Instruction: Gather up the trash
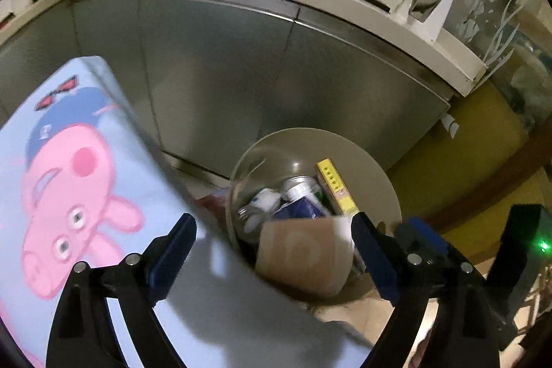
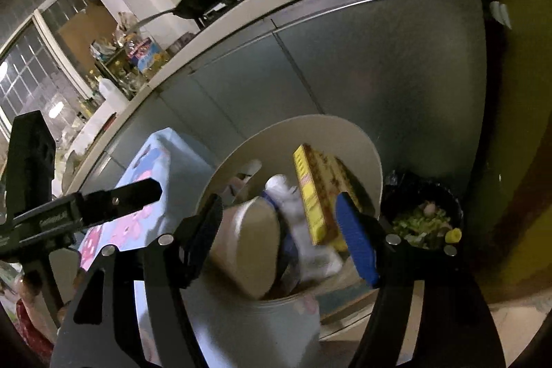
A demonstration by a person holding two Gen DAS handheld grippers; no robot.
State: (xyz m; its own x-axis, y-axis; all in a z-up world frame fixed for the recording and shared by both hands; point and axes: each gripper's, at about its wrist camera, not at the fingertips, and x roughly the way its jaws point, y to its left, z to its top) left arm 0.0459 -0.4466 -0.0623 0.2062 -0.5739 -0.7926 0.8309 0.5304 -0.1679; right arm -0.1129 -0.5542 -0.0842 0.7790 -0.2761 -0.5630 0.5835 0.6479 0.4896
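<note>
Open jaws, cartoon tablecloth (pink pig), steel cabinets, yellow wall

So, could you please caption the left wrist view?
Open left gripper above a bin holding a cup, yellow box.

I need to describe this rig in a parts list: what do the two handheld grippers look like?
Both look alike. The left gripper and the right gripper each have a black frame of flat angular arms, joined by round silver pins, and two fingers faced with ribbed blue pads. A small green light glows on the black body at the edge of the left view.
</note>
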